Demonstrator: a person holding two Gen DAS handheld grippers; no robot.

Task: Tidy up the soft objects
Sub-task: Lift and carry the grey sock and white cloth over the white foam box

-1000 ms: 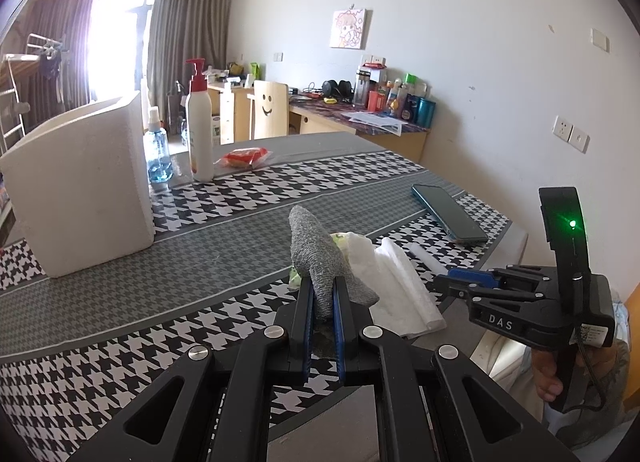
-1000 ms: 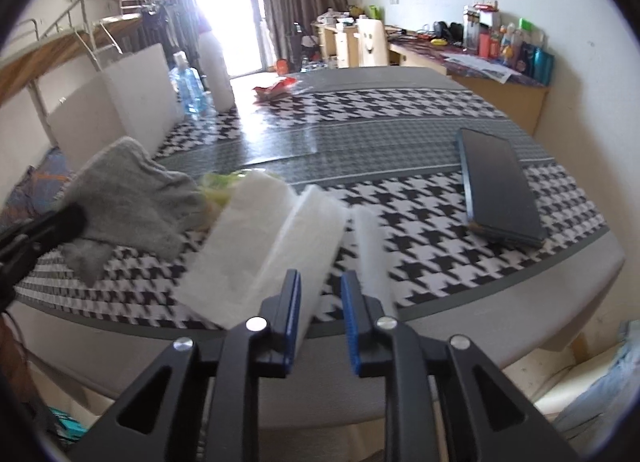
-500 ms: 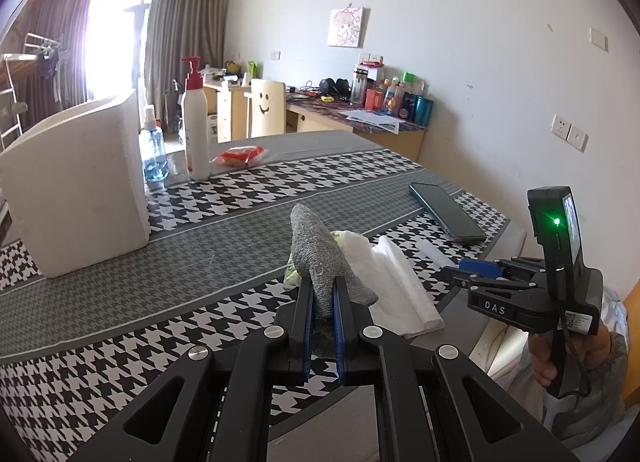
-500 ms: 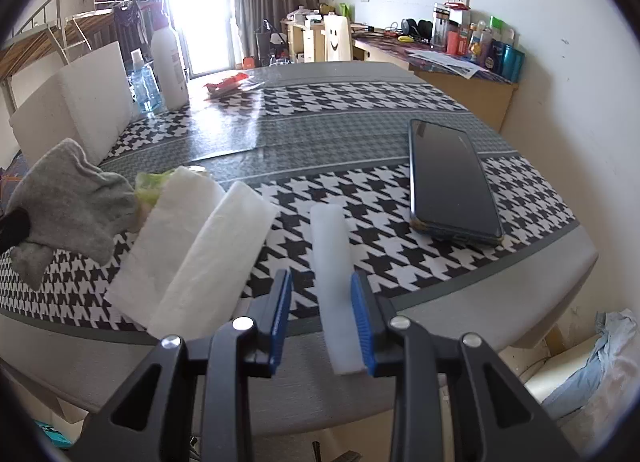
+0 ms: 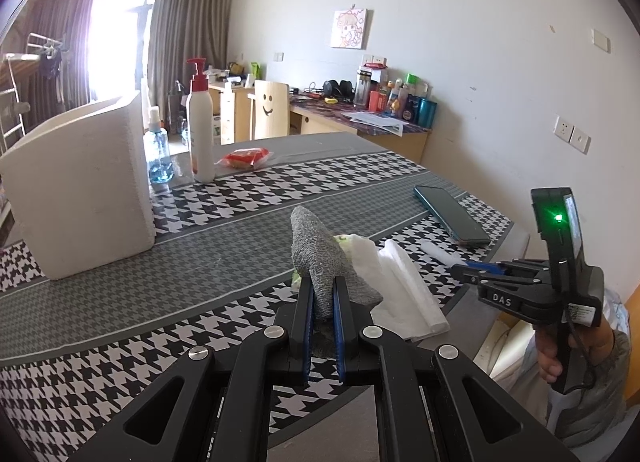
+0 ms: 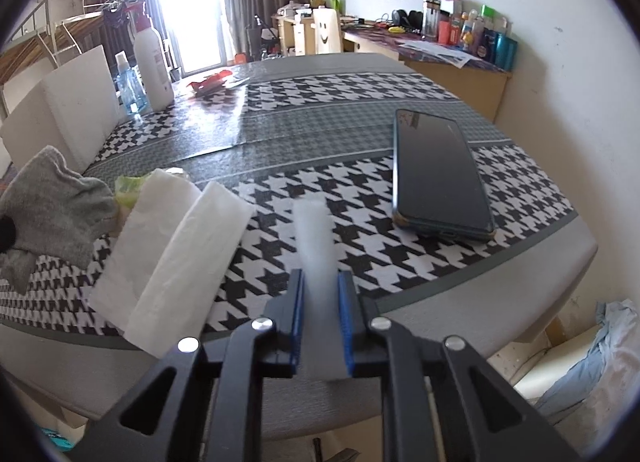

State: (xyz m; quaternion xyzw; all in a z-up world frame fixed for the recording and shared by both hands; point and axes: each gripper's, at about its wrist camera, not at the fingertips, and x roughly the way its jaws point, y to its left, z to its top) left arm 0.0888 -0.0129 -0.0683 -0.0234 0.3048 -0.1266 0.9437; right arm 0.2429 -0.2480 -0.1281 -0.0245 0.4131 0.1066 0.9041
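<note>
Daylight blows out the window [image 5: 116, 33], glares off the table [image 6: 224, 117]; fisheye edges vignette dark

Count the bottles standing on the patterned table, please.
2. A tall white pump bottle stands at the far side, and a small clear blue spray bottle stands beside it, next to the white box. The box may hide others.

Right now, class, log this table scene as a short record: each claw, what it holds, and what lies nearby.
left claw: shut on grey cloth
right claw: around white foam strip, grip unclear
between them: folded white tissues
phone: flat, right of strip
white box: far left
bottles: pump bottle, spray bottle
</note>
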